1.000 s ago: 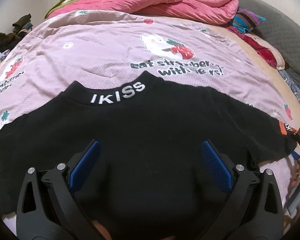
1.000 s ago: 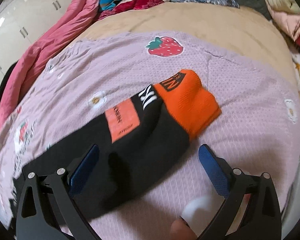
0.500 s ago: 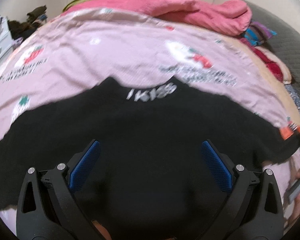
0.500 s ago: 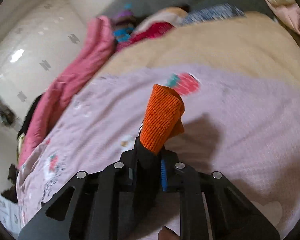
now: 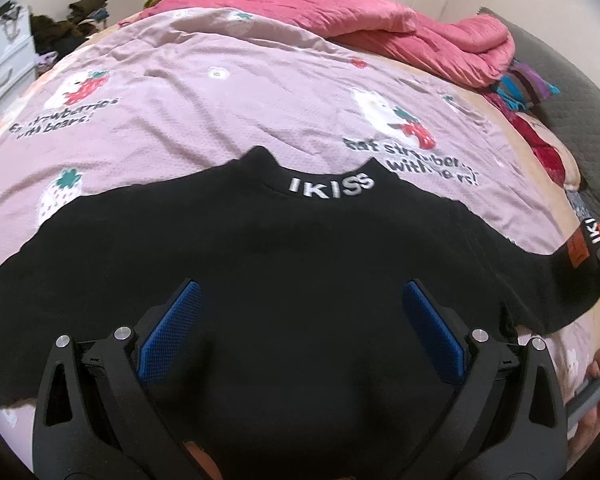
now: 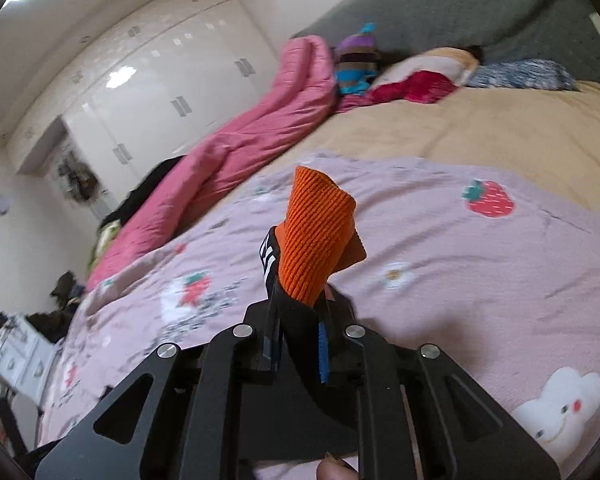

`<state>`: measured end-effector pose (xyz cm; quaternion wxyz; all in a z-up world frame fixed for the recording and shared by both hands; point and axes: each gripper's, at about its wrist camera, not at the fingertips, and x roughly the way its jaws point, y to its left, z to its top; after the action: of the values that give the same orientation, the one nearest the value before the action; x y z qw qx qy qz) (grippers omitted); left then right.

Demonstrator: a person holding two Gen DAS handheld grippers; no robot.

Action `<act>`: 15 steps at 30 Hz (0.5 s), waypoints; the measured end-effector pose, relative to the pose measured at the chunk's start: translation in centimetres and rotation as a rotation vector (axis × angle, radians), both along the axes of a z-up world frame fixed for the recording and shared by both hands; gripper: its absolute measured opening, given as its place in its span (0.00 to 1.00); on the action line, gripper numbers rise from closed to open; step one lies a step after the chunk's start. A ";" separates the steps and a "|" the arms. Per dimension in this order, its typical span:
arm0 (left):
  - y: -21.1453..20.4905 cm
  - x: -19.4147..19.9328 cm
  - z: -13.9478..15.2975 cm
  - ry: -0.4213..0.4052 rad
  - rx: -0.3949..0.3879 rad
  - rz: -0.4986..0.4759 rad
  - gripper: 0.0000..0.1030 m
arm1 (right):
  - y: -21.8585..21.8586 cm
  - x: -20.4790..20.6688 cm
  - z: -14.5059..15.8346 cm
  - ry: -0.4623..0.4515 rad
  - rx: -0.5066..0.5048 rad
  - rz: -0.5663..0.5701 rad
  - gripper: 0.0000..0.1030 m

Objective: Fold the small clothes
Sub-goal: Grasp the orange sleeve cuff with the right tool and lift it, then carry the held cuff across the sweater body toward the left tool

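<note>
Left wrist view: left gripper (image 5: 300,328) jaws wide apart, nothing gripped; black sweater (image 5: 300,264) lies flat on the pink bedsheet (image 5: 220,128) beneath and between the fingers, collar pointing away.

Right wrist view: right gripper (image 6: 298,344) clamped nearly closed on the sleeve, orange cuff (image 6: 314,236) sticking up past the fingertips, lifted clear of the sheet.
</note>
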<state>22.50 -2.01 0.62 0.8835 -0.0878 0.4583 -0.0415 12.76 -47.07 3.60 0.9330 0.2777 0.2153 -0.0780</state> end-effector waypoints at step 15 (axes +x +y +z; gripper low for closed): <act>3.6 -0.6 2.3 -0.001 -0.222 -0.017 0.92 | 11.9 2.0 4.5 -0.016 -0.104 0.254 0.12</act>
<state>21.94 1.55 2.90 0.8682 -0.1812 0.4511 -0.0994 14.76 -35.16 8.08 0.9501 0.2002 0.2369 0.0322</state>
